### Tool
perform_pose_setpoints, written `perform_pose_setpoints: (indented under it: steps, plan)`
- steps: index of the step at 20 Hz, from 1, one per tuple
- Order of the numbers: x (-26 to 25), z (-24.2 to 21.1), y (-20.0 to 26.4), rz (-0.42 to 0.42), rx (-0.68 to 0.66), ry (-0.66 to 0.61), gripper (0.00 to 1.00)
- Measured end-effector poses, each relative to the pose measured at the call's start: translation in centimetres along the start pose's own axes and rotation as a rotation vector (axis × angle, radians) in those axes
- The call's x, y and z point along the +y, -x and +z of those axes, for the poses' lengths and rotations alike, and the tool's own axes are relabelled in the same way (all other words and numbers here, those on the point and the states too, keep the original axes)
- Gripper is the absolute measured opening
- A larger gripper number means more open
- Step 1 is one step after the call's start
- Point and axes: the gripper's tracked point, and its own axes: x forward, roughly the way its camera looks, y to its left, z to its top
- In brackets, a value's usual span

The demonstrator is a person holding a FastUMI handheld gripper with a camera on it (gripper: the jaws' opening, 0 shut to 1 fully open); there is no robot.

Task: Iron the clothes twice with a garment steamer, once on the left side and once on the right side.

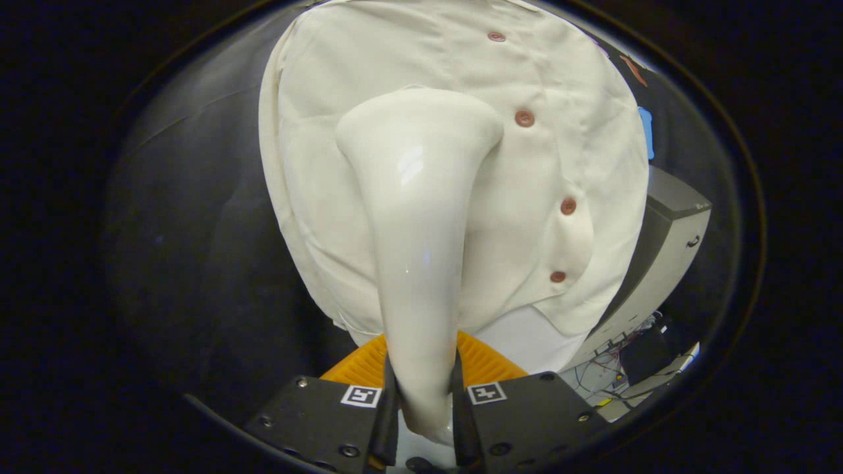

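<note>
Gripper [421,401] jaws clamp steamer [418,217], its head against shirt [329,131].

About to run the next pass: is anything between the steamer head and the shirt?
Nothing visible. The fingers are shut on the steamer, whose head lies directly against the shirt, beside the button placket.

No readable words, brands or numbers show. The only signs are two small black-and-white square marker tags [360,395], one on each finger block of the gripper [425,401], which grips the glossy white steamer handle [418,263].
</note>
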Motion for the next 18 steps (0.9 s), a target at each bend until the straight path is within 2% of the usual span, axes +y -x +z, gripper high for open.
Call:
perform_pose_setpoints:
  steps: [18]
  plan:
    - [-1.2,-11.4,-0.8,0.001,0.245,-0.007,0.34]
